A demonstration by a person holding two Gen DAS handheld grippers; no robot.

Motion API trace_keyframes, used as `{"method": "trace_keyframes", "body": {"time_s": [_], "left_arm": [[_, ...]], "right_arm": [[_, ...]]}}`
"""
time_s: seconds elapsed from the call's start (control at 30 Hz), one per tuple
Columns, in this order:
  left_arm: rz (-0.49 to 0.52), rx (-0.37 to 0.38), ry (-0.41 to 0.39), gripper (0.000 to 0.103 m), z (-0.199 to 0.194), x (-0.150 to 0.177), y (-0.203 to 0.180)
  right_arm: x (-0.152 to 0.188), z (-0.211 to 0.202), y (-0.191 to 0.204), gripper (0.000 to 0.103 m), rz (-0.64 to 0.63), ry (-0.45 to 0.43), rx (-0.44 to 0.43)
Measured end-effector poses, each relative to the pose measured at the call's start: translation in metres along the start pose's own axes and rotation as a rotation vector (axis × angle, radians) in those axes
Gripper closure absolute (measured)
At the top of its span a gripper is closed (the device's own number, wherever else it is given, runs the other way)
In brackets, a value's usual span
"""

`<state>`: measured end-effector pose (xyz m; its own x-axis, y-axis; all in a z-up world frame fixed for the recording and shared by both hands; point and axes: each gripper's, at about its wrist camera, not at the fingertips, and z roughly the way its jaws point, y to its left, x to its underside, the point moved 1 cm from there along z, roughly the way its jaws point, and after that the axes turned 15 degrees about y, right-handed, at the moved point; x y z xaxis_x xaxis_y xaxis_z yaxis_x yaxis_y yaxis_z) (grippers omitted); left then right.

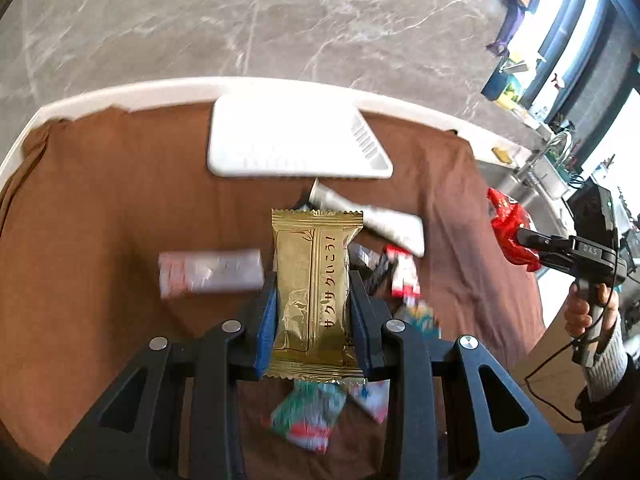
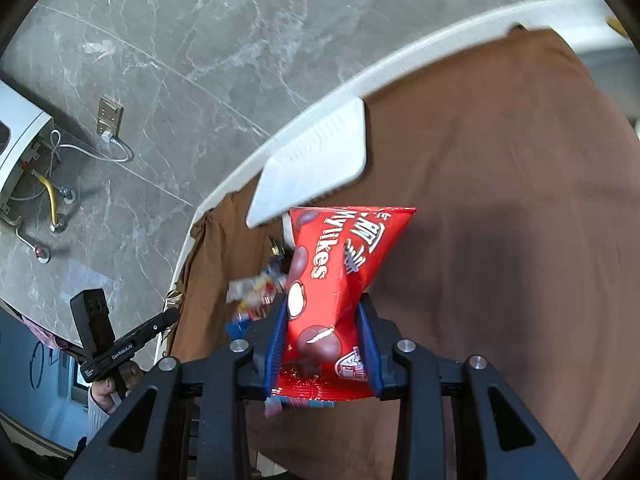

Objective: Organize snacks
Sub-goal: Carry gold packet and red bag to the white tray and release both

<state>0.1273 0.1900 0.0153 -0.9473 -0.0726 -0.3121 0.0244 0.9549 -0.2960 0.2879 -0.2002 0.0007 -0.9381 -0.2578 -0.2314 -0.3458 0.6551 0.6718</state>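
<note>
Snacks fill both our hand-held grippers above the brown cloth [image 1: 120, 200] covering the surface. Our left hand-held gripper [image 1: 312, 300] is clamped on a gold wafer packet [image 1: 314, 292], its blue pads [image 1: 269, 320] pressing the packet's sides. Our right hand-held gripper [image 2: 326, 320] pinches a red Mylikes bag [image 2: 332, 280], lifted clear of the cloth. Below the gold packet, loose snack packets [image 1: 308, 416] lie scattered and blurred, near a white tray [image 1: 296, 140] at the cloth's far edge
</note>
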Motion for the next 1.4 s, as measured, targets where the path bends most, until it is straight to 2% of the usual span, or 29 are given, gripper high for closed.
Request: {"method": "trace_keyframes", "body": {"time_s": [0.13, 0.4, 0.7, 0.87, 1.03, 1.1, 1.17, 1.4], "left_arm": [[0.006, 0.053, -0.008, 0.073, 0.003, -0.050, 0.015], [-0.015, 0.044, 0.032, 0.073, 0.042, -0.142, 0.061], [-0.035, 0.026, 0.081, 0.073, 0.110, -0.211, 0.105], [-0.017, -0.003, 0.104, 0.073, 0.144, -0.228, 0.111], [-0.018, -0.060, 0.123, 0.073, 0.177, -0.242, 0.116], [-0.013, -0.072, 0.134, 0.072, 0.185, -0.246, 0.118], [-0.005, -0.080, 0.134, 0.072, 0.189, -0.248, 0.117], [-0.022, -0.108, 0.069, 0.071, 0.177, -0.246, 0.113]], "right_arm": [[-0.043, 0.009, 0.014, 0.067, -0.021, -0.005, 0.014], [-0.131, 0.055, 0.033, 0.067, -0.048, 0.018, 0.060], [-0.193, 0.132, 0.024, 0.067, -0.015, 0.091, 0.124], [-0.209, 0.167, 0.010, 0.067, 0.007, 0.129, 0.182], [-0.218, 0.185, 0.008, 0.061, -0.031, 0.125, 0.309], [-0.219, 0.186, 0.009, 0.049, -0.058, 0.118, 0.339], [-0.218, 0.182, 0.012, 0.044, -0.083, 0.098, 0.364], [-0.207, 0.159, 0.032, 0.040, -0.167, 0.039, 0.393]]}}
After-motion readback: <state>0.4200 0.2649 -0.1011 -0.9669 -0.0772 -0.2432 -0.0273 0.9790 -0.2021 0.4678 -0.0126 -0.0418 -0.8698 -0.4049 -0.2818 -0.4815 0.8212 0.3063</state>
